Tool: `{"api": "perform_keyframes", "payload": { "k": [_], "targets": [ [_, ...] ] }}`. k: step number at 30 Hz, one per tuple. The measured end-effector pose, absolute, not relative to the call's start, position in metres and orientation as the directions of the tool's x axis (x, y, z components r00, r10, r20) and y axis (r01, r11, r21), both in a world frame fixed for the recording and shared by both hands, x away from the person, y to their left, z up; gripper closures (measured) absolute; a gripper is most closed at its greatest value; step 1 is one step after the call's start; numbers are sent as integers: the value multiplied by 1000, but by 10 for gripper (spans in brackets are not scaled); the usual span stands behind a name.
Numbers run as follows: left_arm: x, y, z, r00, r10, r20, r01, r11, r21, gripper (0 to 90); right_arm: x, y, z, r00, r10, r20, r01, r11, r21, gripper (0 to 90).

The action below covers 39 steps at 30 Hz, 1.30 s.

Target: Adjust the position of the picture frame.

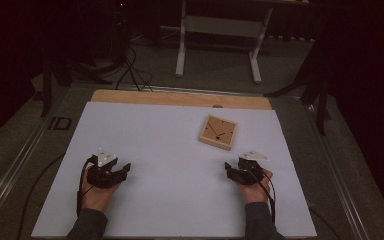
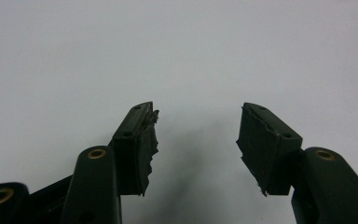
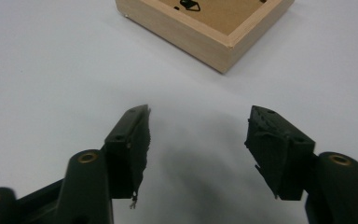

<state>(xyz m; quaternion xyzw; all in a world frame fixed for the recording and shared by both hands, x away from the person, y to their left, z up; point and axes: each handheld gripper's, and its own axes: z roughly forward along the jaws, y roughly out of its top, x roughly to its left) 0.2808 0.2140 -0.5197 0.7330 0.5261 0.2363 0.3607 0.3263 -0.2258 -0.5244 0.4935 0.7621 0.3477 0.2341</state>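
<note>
Resting both tongs open and empty: left gripper (image 1: pixel 111 172), right gripper (image 1: pixel 240 172). Wooden clock (image 1: pixel 218 132) lies untouched, far right; nothing started.

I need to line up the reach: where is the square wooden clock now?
In the high view the square wooden clock lies flat on the white sheet, right of centre, just beyond the open right gripper.
</note>
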Motion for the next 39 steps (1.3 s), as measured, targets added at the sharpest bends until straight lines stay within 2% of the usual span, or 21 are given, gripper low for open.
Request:
{"api": "perform_keyframes", "payload": {
  "k": [7, 24, 39],
  "targets": [
    [282, 223, -518, 321, 945, -65, 603, -151, 783, 455, 326, -228, -522, -404, 915, -8, 580, 263, 771, 420],
    [284, 221, -519, 332, 942, -42, 603, -178, 778, 446, 324, -230, -506, -429, 903, -22, 549, 280, 788, 439],
    [285, 220, -520, 335, 942, -39, 604, -182, 776, 445, 346, -228, -483, -442, 897, -22, 531, 282, 799, 428]
  ]
}}
